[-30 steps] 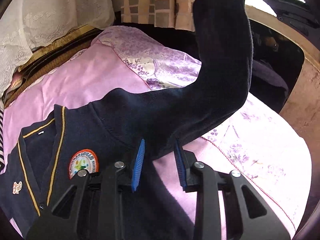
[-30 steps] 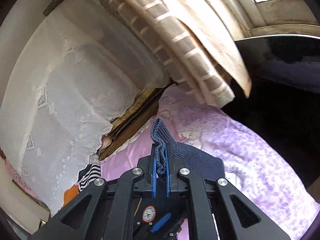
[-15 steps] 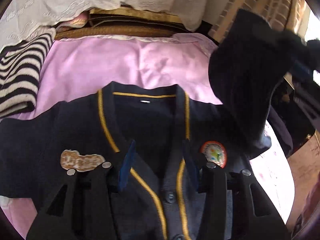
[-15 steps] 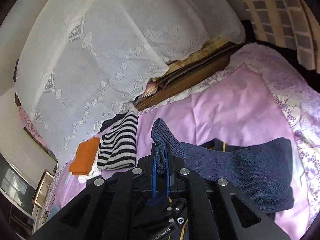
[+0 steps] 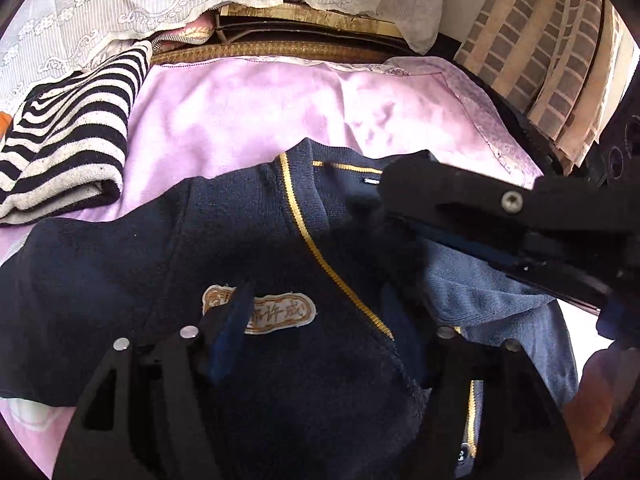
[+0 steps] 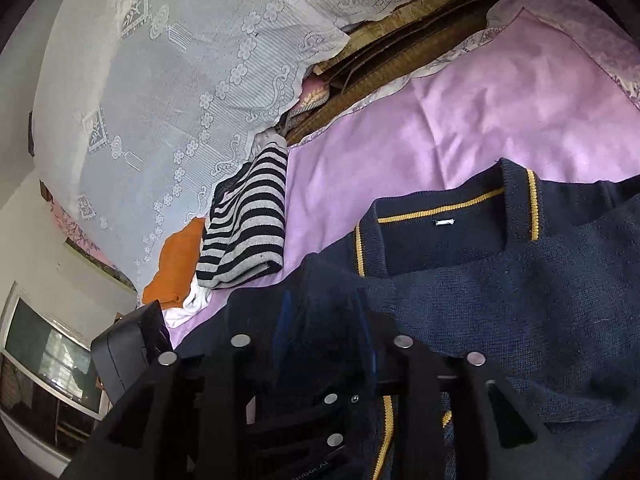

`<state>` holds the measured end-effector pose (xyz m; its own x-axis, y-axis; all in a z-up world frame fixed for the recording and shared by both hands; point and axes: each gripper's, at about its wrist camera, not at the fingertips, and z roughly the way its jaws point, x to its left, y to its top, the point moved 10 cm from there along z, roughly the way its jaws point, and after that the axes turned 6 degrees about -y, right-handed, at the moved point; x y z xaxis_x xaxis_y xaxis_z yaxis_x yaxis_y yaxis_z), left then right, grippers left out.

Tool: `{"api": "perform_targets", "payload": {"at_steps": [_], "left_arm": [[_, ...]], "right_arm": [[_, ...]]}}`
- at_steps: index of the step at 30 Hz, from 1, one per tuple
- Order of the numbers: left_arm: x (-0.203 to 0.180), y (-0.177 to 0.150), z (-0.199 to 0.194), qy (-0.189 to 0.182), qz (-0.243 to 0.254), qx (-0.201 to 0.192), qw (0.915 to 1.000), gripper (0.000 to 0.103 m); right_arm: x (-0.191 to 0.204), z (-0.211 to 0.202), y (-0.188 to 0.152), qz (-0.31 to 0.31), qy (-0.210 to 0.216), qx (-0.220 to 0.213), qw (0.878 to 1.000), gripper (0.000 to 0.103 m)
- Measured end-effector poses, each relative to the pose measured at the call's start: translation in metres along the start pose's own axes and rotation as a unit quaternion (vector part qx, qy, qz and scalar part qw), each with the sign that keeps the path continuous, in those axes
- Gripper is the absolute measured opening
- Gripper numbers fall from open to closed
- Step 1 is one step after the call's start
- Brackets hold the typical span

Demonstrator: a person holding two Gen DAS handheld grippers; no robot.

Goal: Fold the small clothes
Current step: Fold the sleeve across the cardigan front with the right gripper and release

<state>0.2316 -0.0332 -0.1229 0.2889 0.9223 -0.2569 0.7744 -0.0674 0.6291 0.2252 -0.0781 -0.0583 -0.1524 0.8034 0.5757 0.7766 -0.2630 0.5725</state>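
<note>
Nearest the left camera, the left gripper [image 5: 324, 328] hangs over the chest of the navy cardigan [image 5: 132, 264], its jaws opening with nothing pinched between them; the cream name patch [image 5: 276, 314] lies just under its left blue pad. The right gripper [image 6: 324, 324] is opening too. The folded-over sleeve [image 5: 488, 292] lies across the cardigan's front beneath it, though in the dark blur at its tips it is hard to say whether the knit has fully left the pads.

The cardigan lies face up on the pink bedsheet [image 5: 248, 116], collar away from the cameras. It looks a soft, fairly thick knit: light, limp and not slippery, likely to sag and stretch if lifted by one point. The firmer spots to pinch would be the yellow-trimmed collar band [image 6: 440, 208], the shoulder seams or the hem.

Beyond, a folded striped garment [image 5: 68, 152] sits by the lace curtain [image 6: 180, 80].
</note>
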Motion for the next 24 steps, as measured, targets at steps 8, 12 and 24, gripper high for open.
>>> {"api": "perform_targets", "payload": {"at_steps": [8,12,24], "left_arm": [[0.004,0.001,-0.006,-0.034,-0.026,-0.004,0.9991,0.067],[0.006,-0.001,-0.018,-0.048,-0.031,-0.016,0.9982,0.077],[0.037,-0.005,-0.001,0.11,0.003,0.013,0.9938,0.078]], "right_arm": [[-0.048,-0.075,0.018,-0.021,-0.079,-0.094,0.992,0.033],[-0.108,-0.104,0.022,0.037,-0.105,-0.113,0.987,0.033],[-0.177,-0.084,-0.003,0.124,-0.08,-0.065,0.987,0.028]]}}
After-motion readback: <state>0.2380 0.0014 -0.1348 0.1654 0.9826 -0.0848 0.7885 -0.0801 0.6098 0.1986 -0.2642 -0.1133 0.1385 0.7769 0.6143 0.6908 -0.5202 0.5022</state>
